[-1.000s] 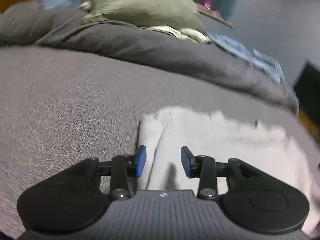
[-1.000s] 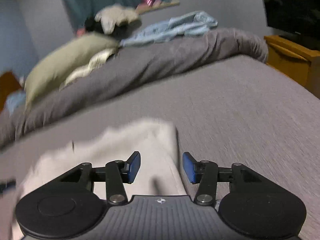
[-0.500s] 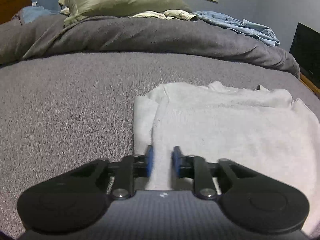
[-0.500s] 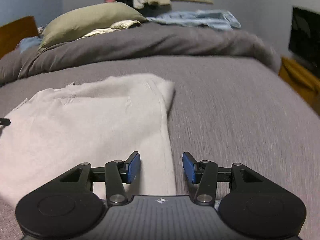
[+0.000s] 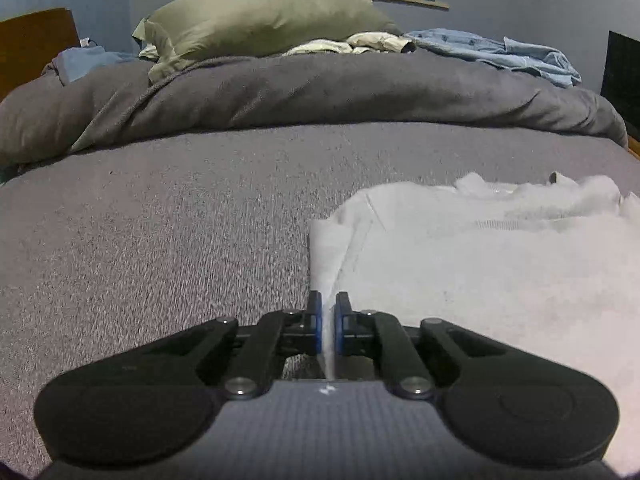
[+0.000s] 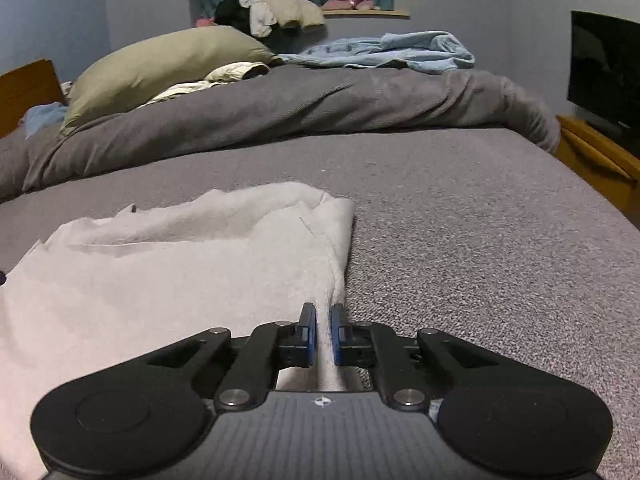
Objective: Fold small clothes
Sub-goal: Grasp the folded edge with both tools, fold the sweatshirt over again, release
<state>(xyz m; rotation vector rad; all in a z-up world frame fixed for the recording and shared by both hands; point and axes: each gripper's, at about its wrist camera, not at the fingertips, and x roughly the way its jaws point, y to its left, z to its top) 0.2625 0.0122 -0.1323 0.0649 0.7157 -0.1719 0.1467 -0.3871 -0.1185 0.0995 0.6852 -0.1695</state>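
On the grey bed (image 5: 160,240), a white garment (image 5: 500,264) lies flat. The left gripper (image 5: 328,322) has just closed its jaws and now pinches the garment's left edge between its blue pads (image 5: 317,320). The right gripper (image 6: 324,332) has likewise just closed, clamped on the right edge of the garment (image 6: 160,280).

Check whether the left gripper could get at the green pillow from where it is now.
Probably not as things stand. The left gripper is shut on the near edge of the white garment, and the green pillow lies far up the bed beyond the bunched grey duvet.
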